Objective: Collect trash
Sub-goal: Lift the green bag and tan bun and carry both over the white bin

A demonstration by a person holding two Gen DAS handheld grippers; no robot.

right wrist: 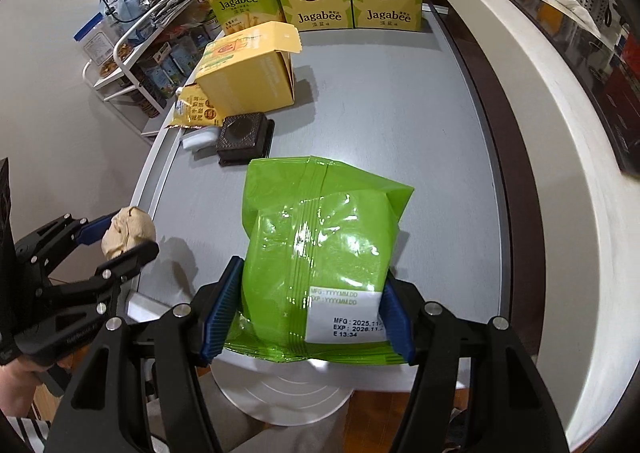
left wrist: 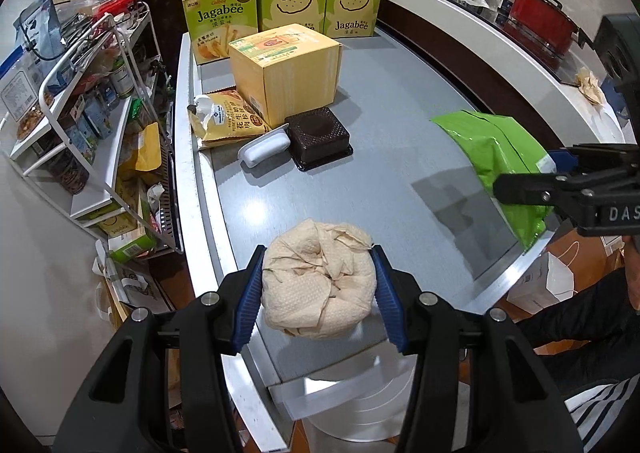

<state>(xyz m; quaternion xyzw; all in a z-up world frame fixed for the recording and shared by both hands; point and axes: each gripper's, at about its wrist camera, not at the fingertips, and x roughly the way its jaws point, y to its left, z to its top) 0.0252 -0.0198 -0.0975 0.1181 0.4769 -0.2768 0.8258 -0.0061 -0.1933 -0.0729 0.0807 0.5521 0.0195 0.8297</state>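
A crumpled ball of beige paper towel (left wrist: 318, 279) is clamped between the blue pads (left wrist: 250, 299) of the left gripper (left wrist: 318, 295), whose jaws are closed snugly on both sides of it. The ball is held over the near edge of the grey table (left wrist: 400, 125), with a white round bin (left wrist: 360, 405) seen below it. A green snack bag (right wrist: 320, 249) is pinched at its lower part by the right gripper (right wrist: 310, 317), the jaws being partly closed against the bag's sides; a white date label (right wrist: 344, 317) is seen on the bag. The bag is held above the near end of the table. Farther back on the table a yellow box (left wrist: 286, 71), a black tray (left wrist: 320, 137), a small white container (left wrist: 264, 147) and a yellow snack packet (left wrist: 224, 119) are set close together, with three green boxes (left wrist: 290, 5) lined up behind them
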